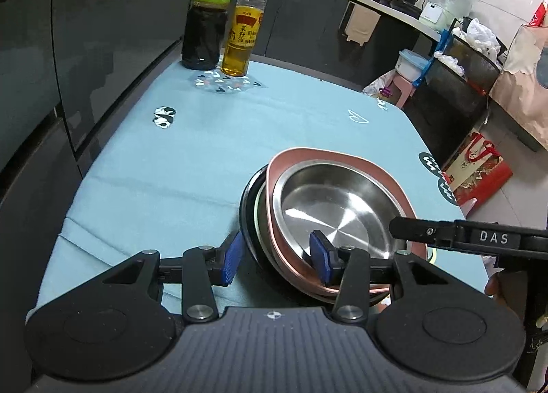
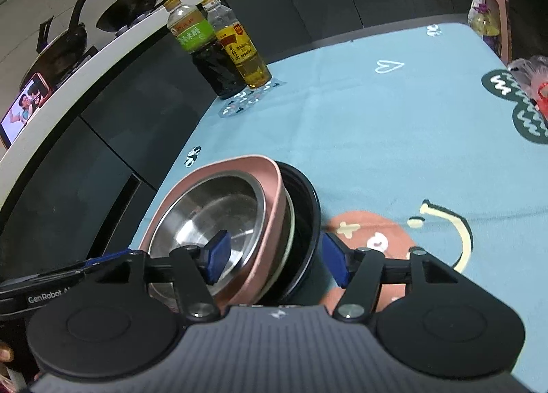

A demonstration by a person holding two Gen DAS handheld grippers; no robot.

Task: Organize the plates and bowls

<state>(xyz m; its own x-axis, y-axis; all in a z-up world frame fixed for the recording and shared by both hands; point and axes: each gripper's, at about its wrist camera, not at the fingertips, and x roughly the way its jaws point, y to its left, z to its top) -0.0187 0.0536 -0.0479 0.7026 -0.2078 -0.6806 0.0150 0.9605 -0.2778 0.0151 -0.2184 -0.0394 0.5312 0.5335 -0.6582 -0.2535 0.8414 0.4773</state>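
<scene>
Stacked dishes sit on the blue tablecloth (image 1: pixel 171 160), lower right of centre in the left wrist view: a steel bowl (image 1: pixel 339 208) nested in a pink dish (image 1: pixel 346 156), with a black bowl (image 1: pixel 248 201) underneath.

Left gripper (image 1: pixel 277 257) has its jaws wide apart, straddling the near edge of the stack; one blue pad (image 1: pixel 320 257) lies inside the steel bowl, the other outside by the black bowl. Whether either pad presses the dishes cannot be told.

Right gripper (image 2: pixel 275 261) is likewise spread wide across the stack's opposite edge, one pad (image 2: pixel 215 256) over the steel bowl (image 2: pixel 209 215), the other beside the black bowl (image 2: pixel 304 221).

Two bottles (image 1: pixel 224 16) stand at the cloth's upper left.
</scene>
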